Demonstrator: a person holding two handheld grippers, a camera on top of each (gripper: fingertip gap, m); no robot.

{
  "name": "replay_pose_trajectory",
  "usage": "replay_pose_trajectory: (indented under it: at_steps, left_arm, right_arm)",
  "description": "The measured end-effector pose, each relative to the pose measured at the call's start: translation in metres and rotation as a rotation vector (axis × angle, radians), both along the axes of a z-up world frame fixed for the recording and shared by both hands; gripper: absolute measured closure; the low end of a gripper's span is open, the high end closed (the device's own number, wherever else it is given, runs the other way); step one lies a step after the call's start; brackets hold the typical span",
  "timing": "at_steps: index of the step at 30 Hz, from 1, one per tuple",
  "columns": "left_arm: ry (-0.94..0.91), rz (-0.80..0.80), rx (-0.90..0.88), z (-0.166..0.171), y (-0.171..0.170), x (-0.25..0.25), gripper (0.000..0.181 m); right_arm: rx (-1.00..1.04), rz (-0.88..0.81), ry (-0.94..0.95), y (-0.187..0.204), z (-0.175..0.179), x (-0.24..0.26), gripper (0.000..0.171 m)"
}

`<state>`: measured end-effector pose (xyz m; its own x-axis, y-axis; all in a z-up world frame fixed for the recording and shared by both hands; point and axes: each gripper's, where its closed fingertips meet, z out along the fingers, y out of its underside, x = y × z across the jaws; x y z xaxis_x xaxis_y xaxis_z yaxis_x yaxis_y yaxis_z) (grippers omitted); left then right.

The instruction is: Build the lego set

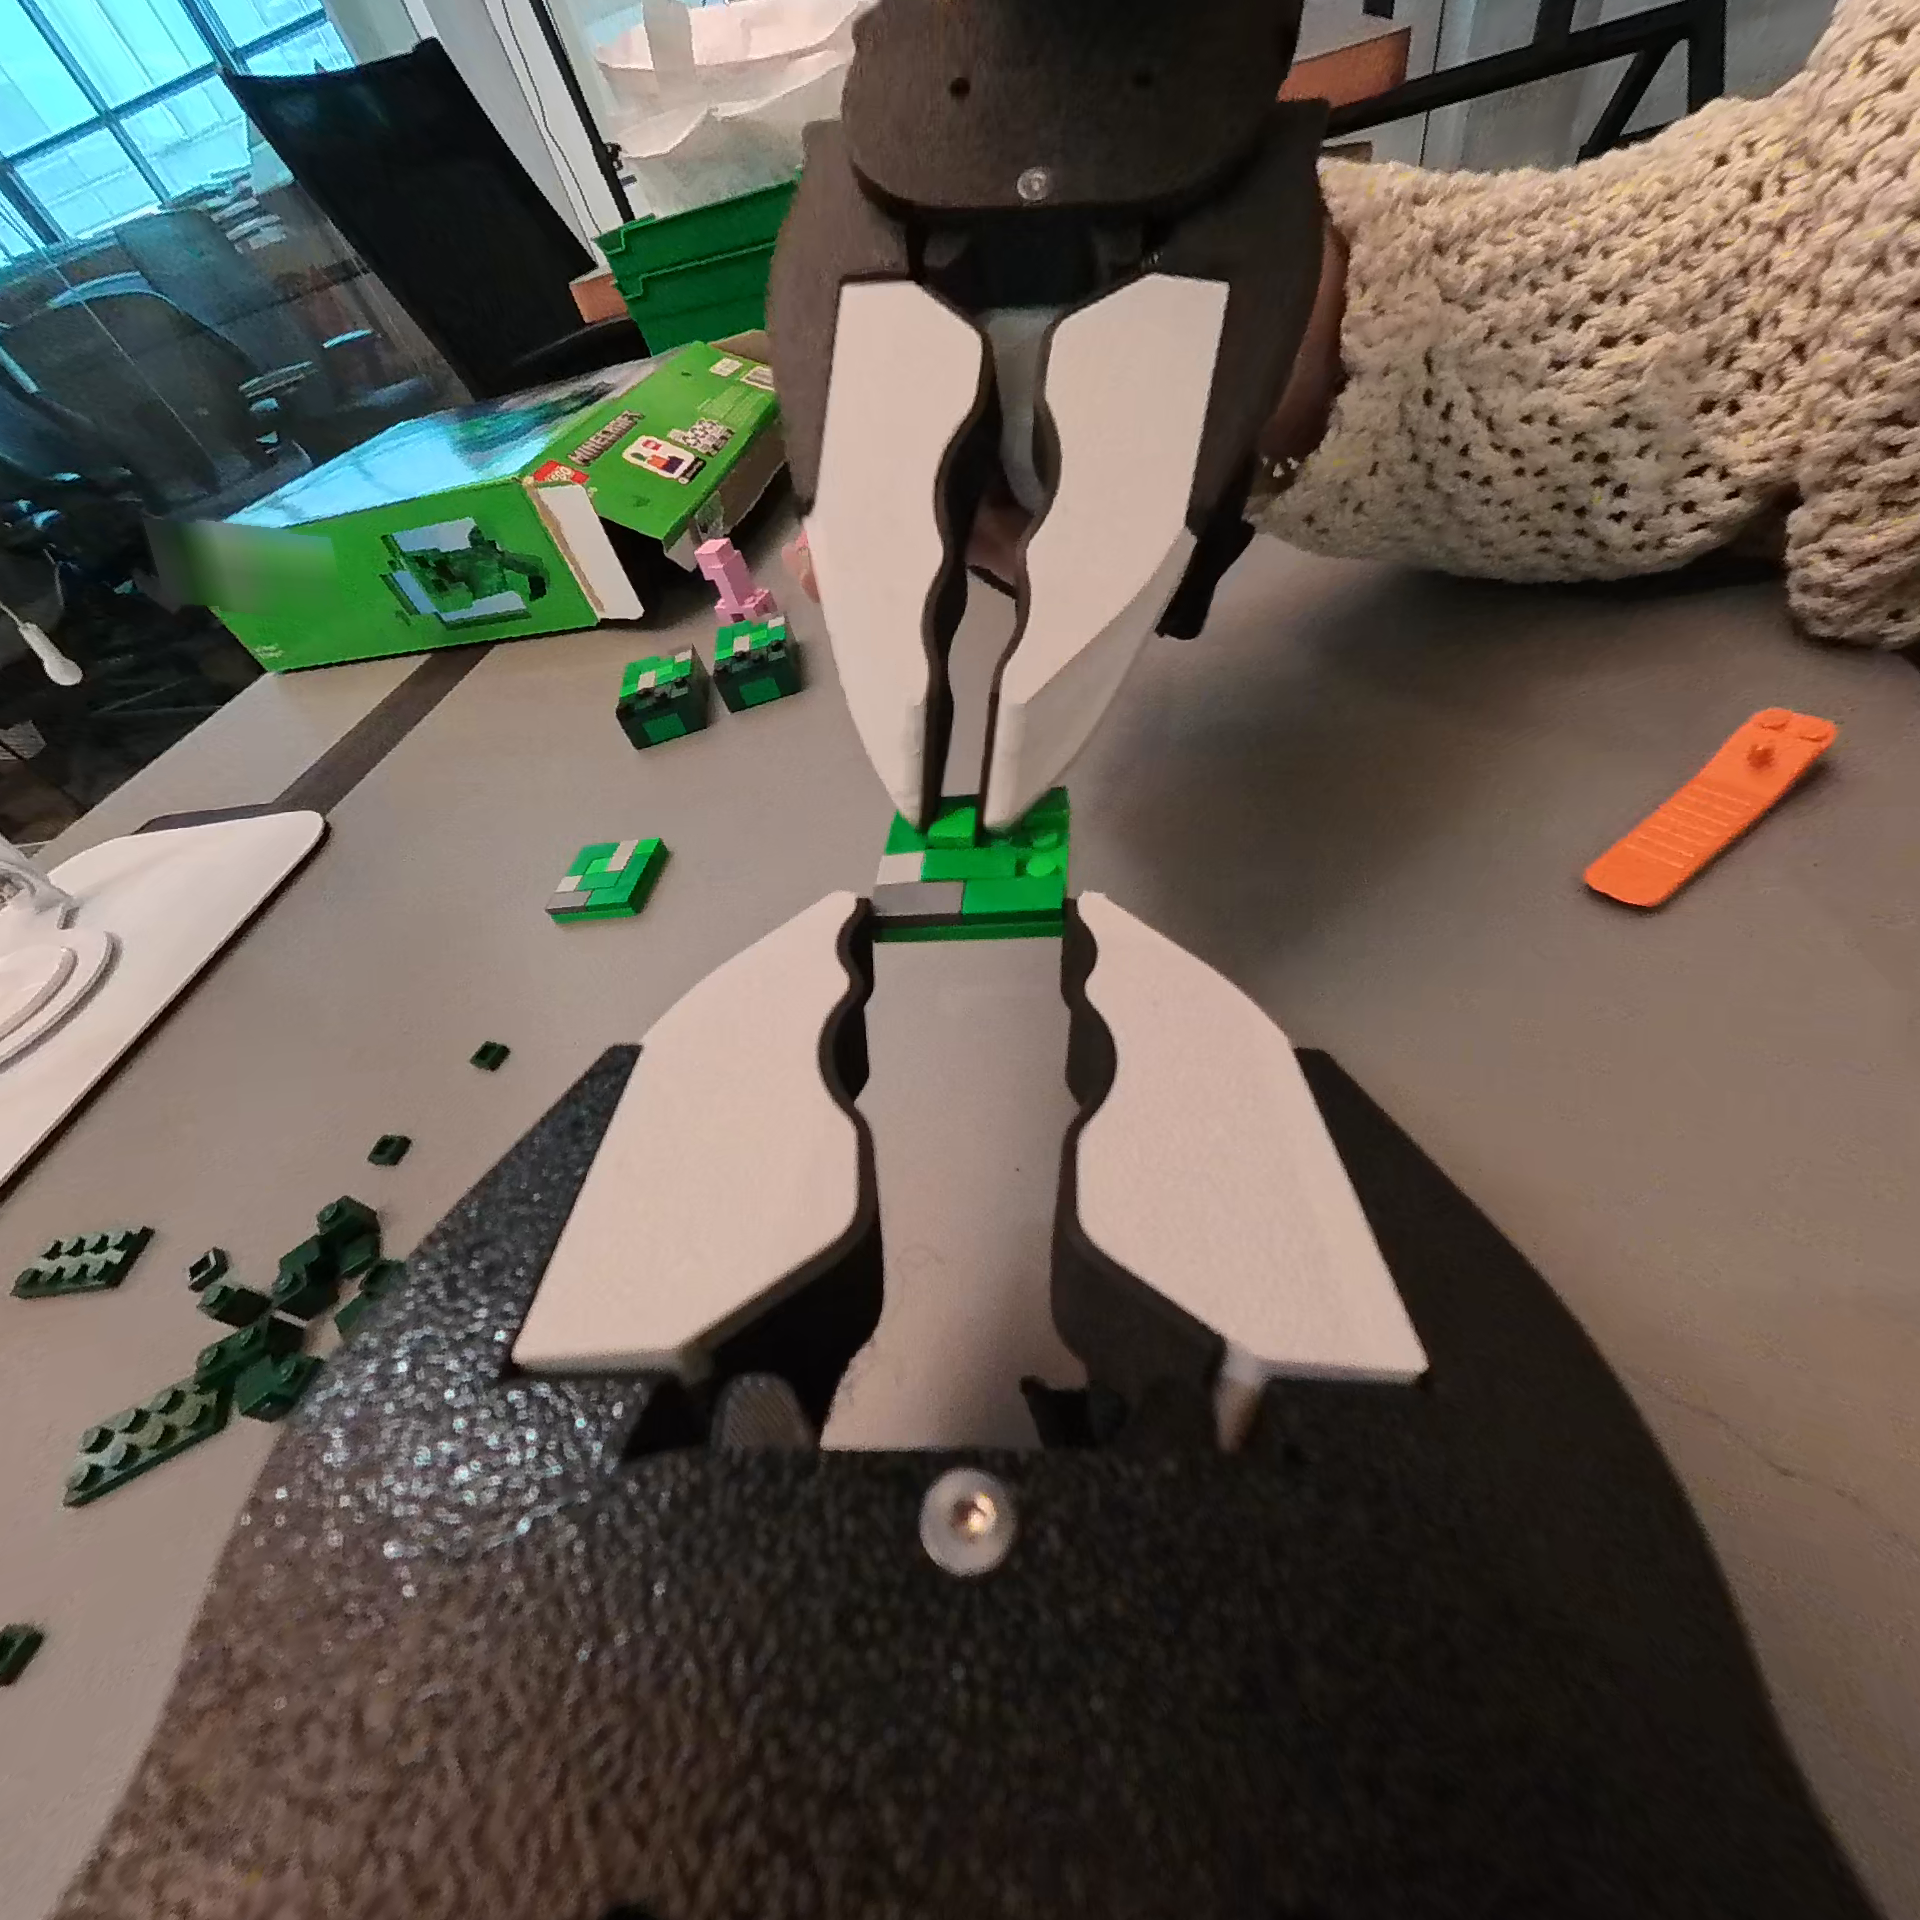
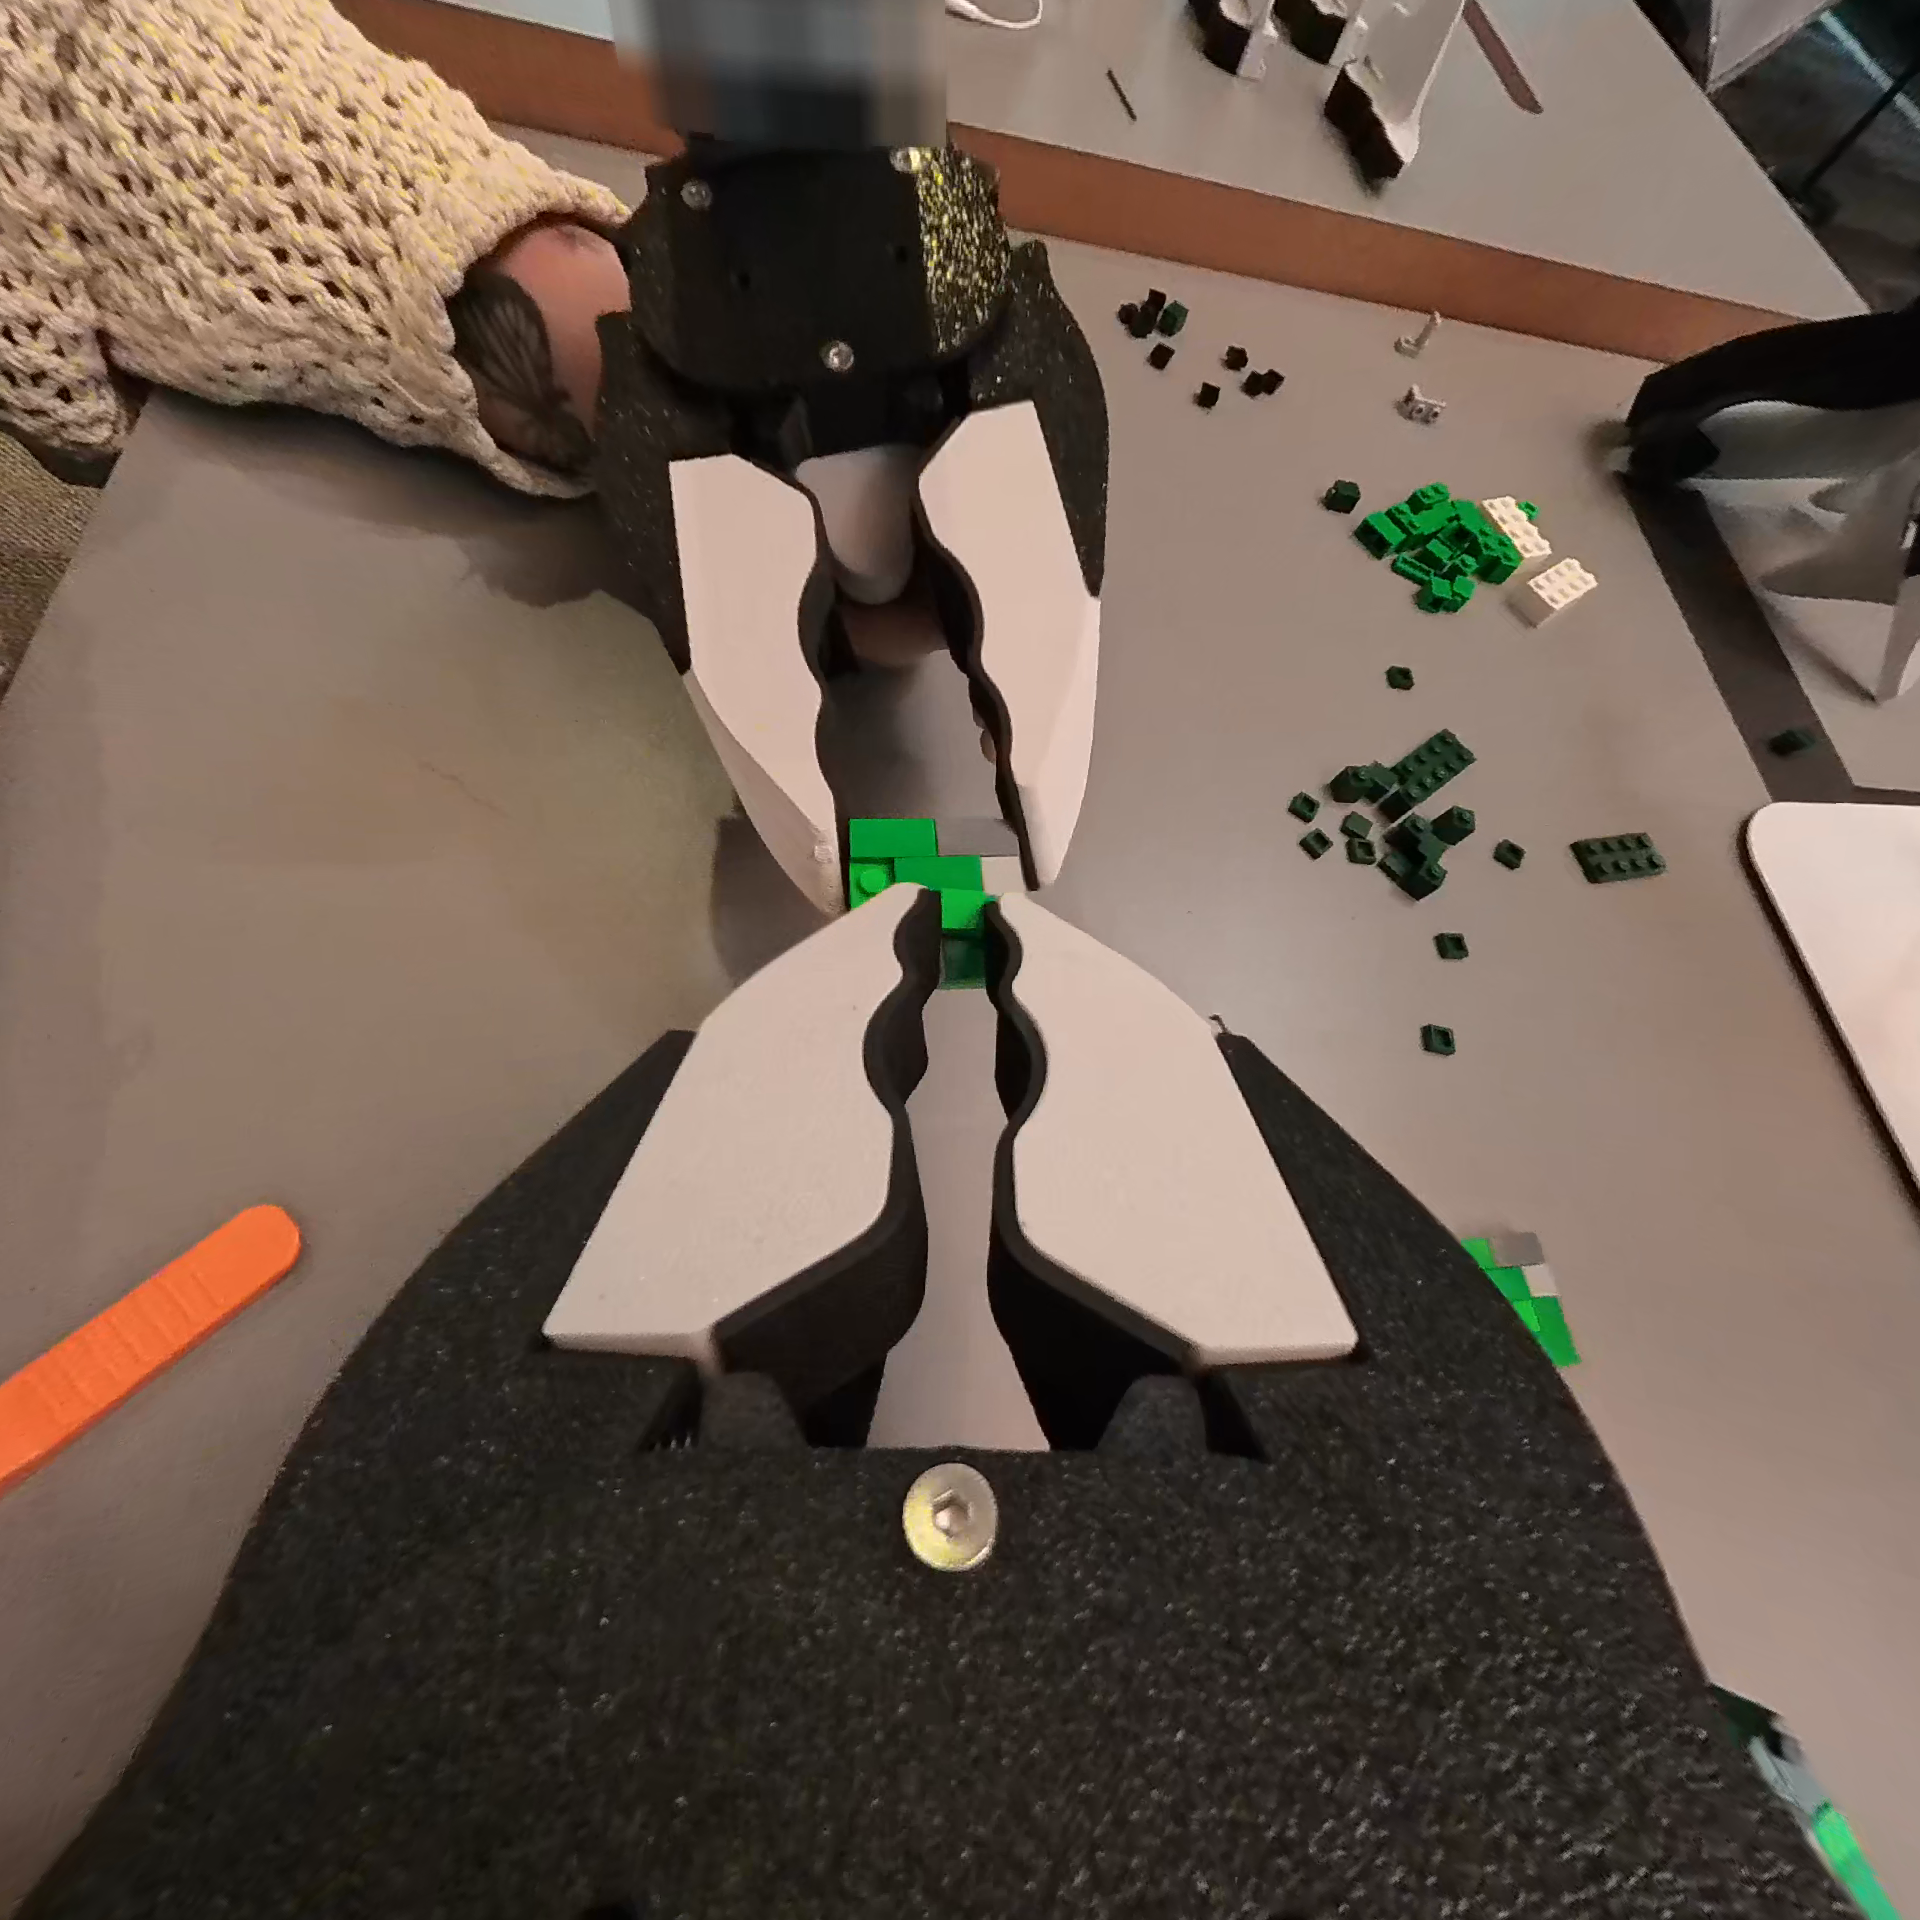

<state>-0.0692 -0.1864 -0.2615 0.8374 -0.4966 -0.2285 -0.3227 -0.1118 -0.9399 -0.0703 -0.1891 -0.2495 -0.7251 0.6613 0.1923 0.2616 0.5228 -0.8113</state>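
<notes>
A square bright-green plate build with grey and white tiles lies flat on the grey table. My left gripper straddles it, its fingertips against the two sides, shut on it. My right gripper comes in from the opposite side, nearly closed on a small green brick. It holds the brick down on the far part of the build's top. In the left wrist view the right gripper points down onto that brick. In the right wrist view the left gripper flanks the build.
A green set box, two small green cube builds, a pink figure and a flat tiled square lie to the left. Loose dark-green pieces, a bright-green pile, an orange brick separator and a white board surround the work spot. Left and right tips are no more than a few centimetres apart. Both grippers' tips are roughly 15 cm from the flat tiled square.
</notes>
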Motion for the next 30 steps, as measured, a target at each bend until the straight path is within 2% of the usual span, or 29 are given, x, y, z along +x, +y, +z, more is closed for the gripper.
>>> replay_pose_trajectory:
  at_steps: [8,11,14,18,23,30]
  left_arm:
    - [0.001,0.002,0.000,0.000,0.000,0.000,0.147]
    - [-0.005,0.029,-0.001,0.000,0.002,-0.003,0.147]
    - [-0.031,0.073,0.003,0.002,0.005,-0.010,0.147]
    - [-0.078,0.092,0.000,0.005,0.006,-0.015,0.147]
    - [-0.094,0.086,-0.008,0.006,0.005,-0.015,0.147]
    - [-0.078,0.081,-0.020,0.003,0.006,-0.013,0.147]
  right_arm:
    - [0.014,0.010,-0.011,0.000,0.000,-0.001,0.159]
    - [0.024,-0.007,0.030,0.005,0.004,-0.001,0.151]
    - [0.052,-0.018,0.187,0.008,0.013,0.001,0.128]
    - [0.377,-0.021,0.462,0.011,0.003,0.001,0.117]
    - [0.711,-0.045,0.671,0.010,-0.005,-0.010,0.128]
    - [0.814,-0.061,0.758,0.006,-0.004,-0.017,0.148]
